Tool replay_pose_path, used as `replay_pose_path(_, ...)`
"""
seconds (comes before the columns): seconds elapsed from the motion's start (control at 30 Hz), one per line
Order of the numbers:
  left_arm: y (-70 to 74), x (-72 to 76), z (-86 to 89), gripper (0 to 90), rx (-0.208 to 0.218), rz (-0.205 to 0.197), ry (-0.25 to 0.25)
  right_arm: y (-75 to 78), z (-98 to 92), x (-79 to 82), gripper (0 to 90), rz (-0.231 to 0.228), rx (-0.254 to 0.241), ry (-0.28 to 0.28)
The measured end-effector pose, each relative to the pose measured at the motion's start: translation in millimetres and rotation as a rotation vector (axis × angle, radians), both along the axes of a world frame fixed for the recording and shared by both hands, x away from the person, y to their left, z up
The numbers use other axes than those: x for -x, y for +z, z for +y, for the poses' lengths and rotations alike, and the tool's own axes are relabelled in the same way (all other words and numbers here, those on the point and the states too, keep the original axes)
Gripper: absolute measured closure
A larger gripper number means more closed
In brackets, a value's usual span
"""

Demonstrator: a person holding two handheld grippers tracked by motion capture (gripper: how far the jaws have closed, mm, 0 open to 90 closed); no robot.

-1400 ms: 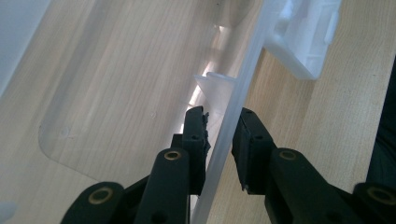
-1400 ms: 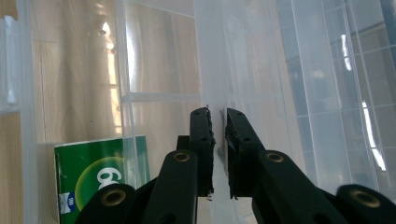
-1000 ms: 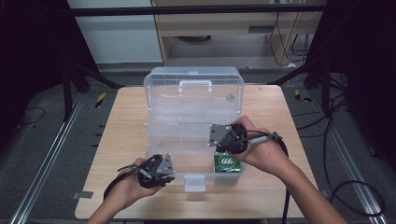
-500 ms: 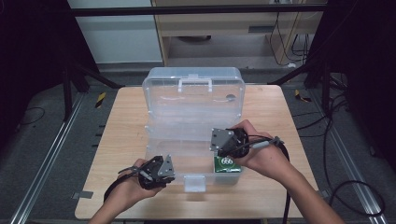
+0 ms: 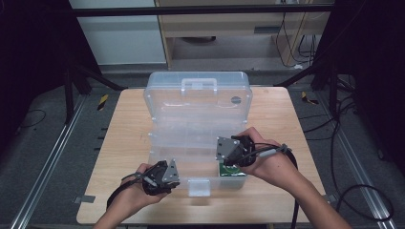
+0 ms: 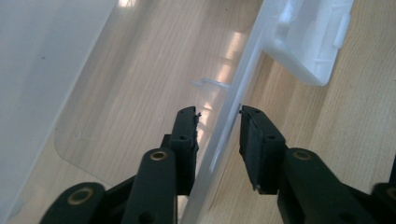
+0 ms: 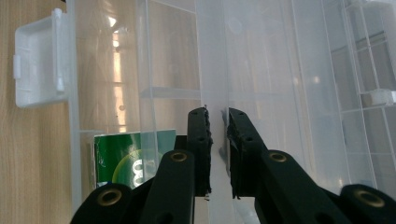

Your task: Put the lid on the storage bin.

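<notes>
1. The wooden tabletop (image 5: pixel 119 143) carries one thing, set in the middle within reach of both hands.
2. That thing is the clear plastic organiser box (image 5: pixel 191 138). It lies open, with its lid (image 5: pixel 198 93) folded back toward the far edge and the handle on top.
3. The right claw (image 5: pixel 229 155) hangs over the front right corner of the box. In the right gripper view its jaws (image 7: pixel 217 114) stand narrow, pinched on a thin clear inner wall (image 7: pixel 212 56) that runs up between the pads. Against the frame a second back, this hand has come slightly nearer the front and now covers more of the pack below it.
4. The left claw (image 5: pixel 165 179) sits at the front left edge of the box. Its jaws (image 6: pixel 218 114) straddle the front wall (image 6: pixel 247 70) and have just been opening. One pad is close to the plastic and the other shows a gap, so the wall is between them but no longer squeezed.
5. I judge that the left side is letting go of its steadying hold, which leaves the right claw alone to shift the inner wall.
6. The green pack (image 7: pixel 126 158) lies flat in the front right compartment, just under the right claw (image 5: pixel 232 171).
7. The white latch (image 5: pixel 199 187) hangs open at the middle of the front edge.
</notes>
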State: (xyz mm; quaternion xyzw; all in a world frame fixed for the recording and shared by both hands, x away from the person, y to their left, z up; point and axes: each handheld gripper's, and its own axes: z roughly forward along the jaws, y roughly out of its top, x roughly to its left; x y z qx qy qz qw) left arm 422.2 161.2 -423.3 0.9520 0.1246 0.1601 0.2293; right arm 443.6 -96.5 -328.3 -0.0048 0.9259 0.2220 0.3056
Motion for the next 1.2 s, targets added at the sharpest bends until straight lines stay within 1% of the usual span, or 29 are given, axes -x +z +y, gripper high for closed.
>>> replay_pose_path(0.1, 3.7, 2.6, 1.8, 62.1, 0.033, -0.013, 0.016, 0.4, -0.3, -0.6, 80.3, 0.003, 0.0, 0.0)
replay_pose_path(0.13, 6.0, 3.9, 3.2, 61.1, 0.053, -0.019, 0.023, 0.5, -0.4, -0.7, 80.2, 0.001, 0.001, 0.0)
replay_pose_path(0.23, 15.0, 8.2, 9.8, 59.0, 0.1, -0.021, 0.029, 0.4, -0.9, -0.8, 80.2, 0.003, -0.002, 0.0)
replay_pose_path(0.37, 26.8, 17.6, 19.6, 58.4, 0.14, -0.034, 0.031, 0.0, -1.0, -0.7, 79.9, -0.001, -0.004, 0.0)
replay_pose_path(0.5, 38.6, 26.4, 30.8, 56.9, 0.222, -0.001, 0.024, -0.4, -1.0, -0.6, 79.8, -0.006, -0.005, 0.003)
replay_pose_path(0.53, 41.3, 28.3, 33.7, 57.3, 0.247, 0.013, 0.026, -0.3, -1.1, -0.5, 79.8, -0.004, -0.006, 0.0)
replay_pose_path(0.57, 44.7, 30.5, 36.6, 58.8, 0.265, 0.018, 0.022, -0.5, -1.2, -0.5, 79.8, -0.004, -0.008, 0.0)
replay_pose_path(0.63, 51.8, 34.7, 42.0, 61.2, 0.301, 0.021, 0.019, -0.9, -1.1, -0.2, 79.7, -0.007, -0.012, 0.0)
replay_pose_path(0.73, 62.2, 38.7, 49.5, 65.6, 0.33, 0.018, 0.024, -1.0, -1.1, -0.2, 79.6, -0.006, -0.014, -0.003)
replay_pose_path(0.8, 67.6, 38.6, 54.8, 67.6, 0.348, 0.015, 0.033, -1.1, -1.0, -0.3, 79.4, -0.008, -0.013, -0.002)
replay_pose_path(0.83, 69.8, 37.4, 57.6, 67.8, 0.356, 0.02, 0.044, -1.2, -0.9, -0.1, 79.4, -0.011, -0.011, 0.0)
replay_pose_path(0.9, 73.8, 34.7, 63.7, 71.1, 0.393, 0.03, 0.064, -1.9, -0.6, 0.9, 79.3, -0.014, -0.011, -0.003)
replay_pose_path(0.93, 76.1, 32.5, 67.1, 71.4, 0.396, 0.029, 0.071, -2.0, -0.6, 1.5, 79.3, -0.017, -0.008, -0.003)
replay_pose_path(1.0, 80.6, 27.7, 74.0, 73.3, 0.401, 0.015, 0.1, -2.2, -1.0, 1.9, 79.3, -0.023, -0.005, -0.002)
replay_pose_path(1.07, 86.5, 23.0, 81.8, 75.2, 0.425, 0.018, 0.123, -2.4, -1.3, 2.5, 79.3, -0.024, -0.003, -0.004)
replay_pose_path(1.1, 89.9, 21.7, 85.5, 76.1, 0.436, 0.026, 0.136, -2.6, -1.4, 2.7, 79.3, -0.024, -0.003, -0.003)
replay_pose_path(1.13, 93.5, 20.1, 89.1, 76.9, 0.431, 0.016, 0.146, -2.9, -1.4, 3.0, 79.3, -0.026, -0.004, -0.002)
replay_pose_path(1.17, 97.1, 18.6, 92.3, 77.4, 0.42, 0.0, 0.155, -3.4, -1.4, 3.6, 79.3, -0.026, -0.007, -0.002)
replay_pose_path(1.2, 100.8, 17.2, 95.6, 77.8, 0.418, -0.016, 0.168, -3.8, -1.5, 4.2, 79.4, -0.026, -0.009, -0.003)
